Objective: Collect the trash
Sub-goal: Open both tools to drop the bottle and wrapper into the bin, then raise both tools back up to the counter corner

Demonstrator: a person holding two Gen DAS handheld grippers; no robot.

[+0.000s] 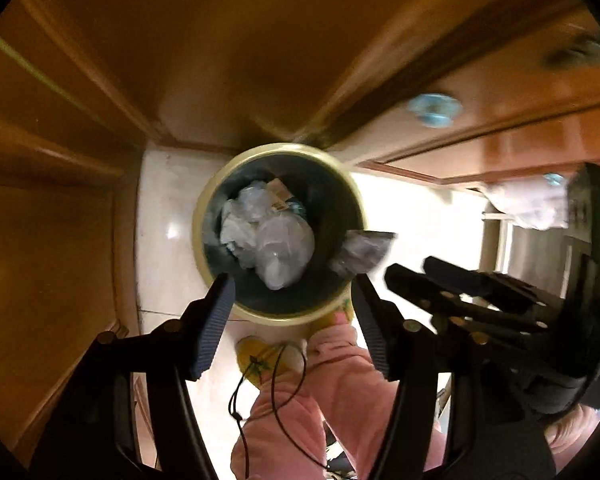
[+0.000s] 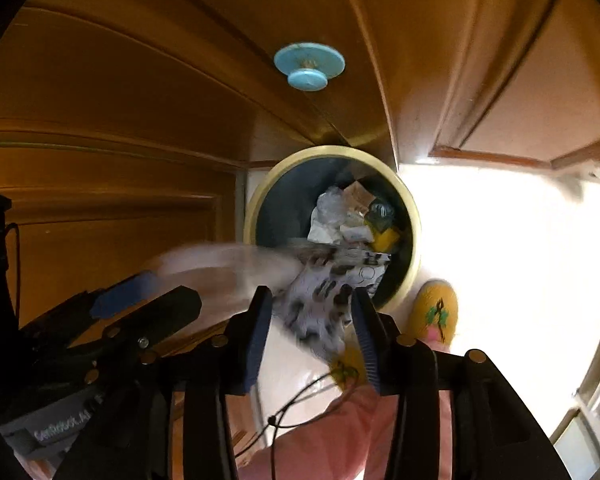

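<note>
- A round cream-rimmed waste bin (image 1: 280, 236) with a dark liner stands on the pale tiled floor (image 1: 164, 248) against brown wooden cupboards (image 1: 228, 52); crumpled clear plastic (image 1: 268, 240) lies inside.
- The left gripper (image 1: 292, 300) hangs over the bin's near rim, jaws released, nothing between them.
- The right gripper (image 2: 310, 320) has a blurred black-and-white printed wrapper (image 2: 324, 300) between its pads; whether they grasp it I cannot tell.
- The wrapper reaches over the bin's near edge.
</note>
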